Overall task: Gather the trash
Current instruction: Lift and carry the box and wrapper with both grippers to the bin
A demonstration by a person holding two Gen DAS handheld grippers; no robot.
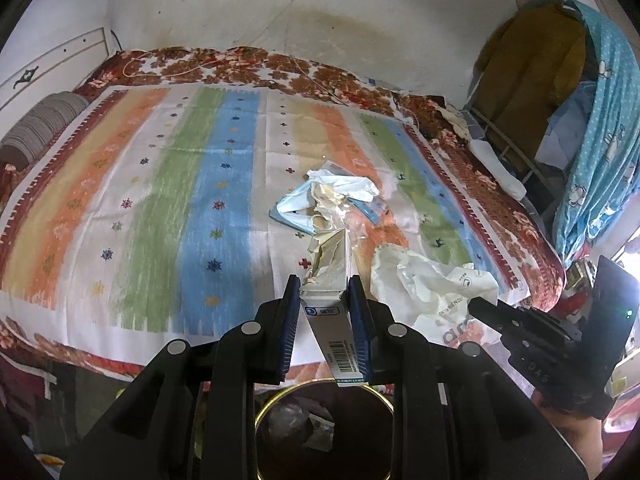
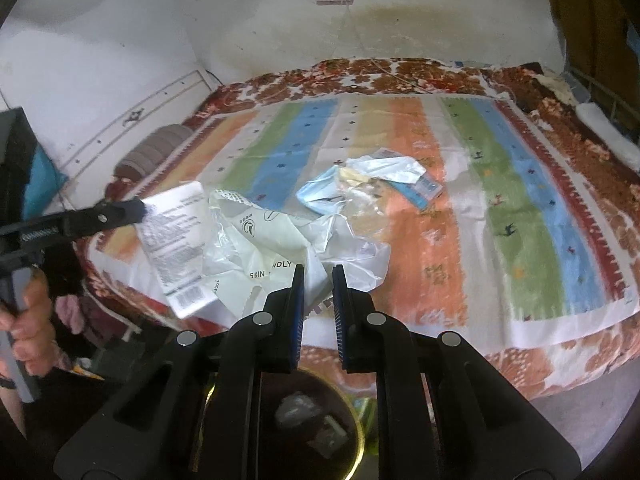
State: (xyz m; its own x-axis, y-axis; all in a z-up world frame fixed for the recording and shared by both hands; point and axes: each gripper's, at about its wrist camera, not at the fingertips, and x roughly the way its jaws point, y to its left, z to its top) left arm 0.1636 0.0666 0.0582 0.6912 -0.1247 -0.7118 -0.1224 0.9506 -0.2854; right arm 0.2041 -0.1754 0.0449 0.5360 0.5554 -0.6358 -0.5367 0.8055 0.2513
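My left gripper (image 1: 325, 282) is shut on a white carton with a barcode (image 1: 334, 330), held above a dark bin with a gold rim (image 1: 320, 432); the carton also shows in the right wrist view (image 2: 176, 244). My right gripper (image 2: 318, 272) is open and empty above the same bin (image 2: 320, 424), its tips over a crumpled white plastic bag (image 2: 280, 240) at the bed's near edge. A pile of trash, a blue face mask (image 2: 320, 196), tissue and wrappers (image 2: 400, 172), lies mid-bed.
The bed has a striped cover (image 1: 160, 200) over a floral blanket. A striped bolster (image 1: 40, 128) lies at the left. Clothes and a blue cloth (image 1: 600, 140) hang at the right. The bin holds some trash.
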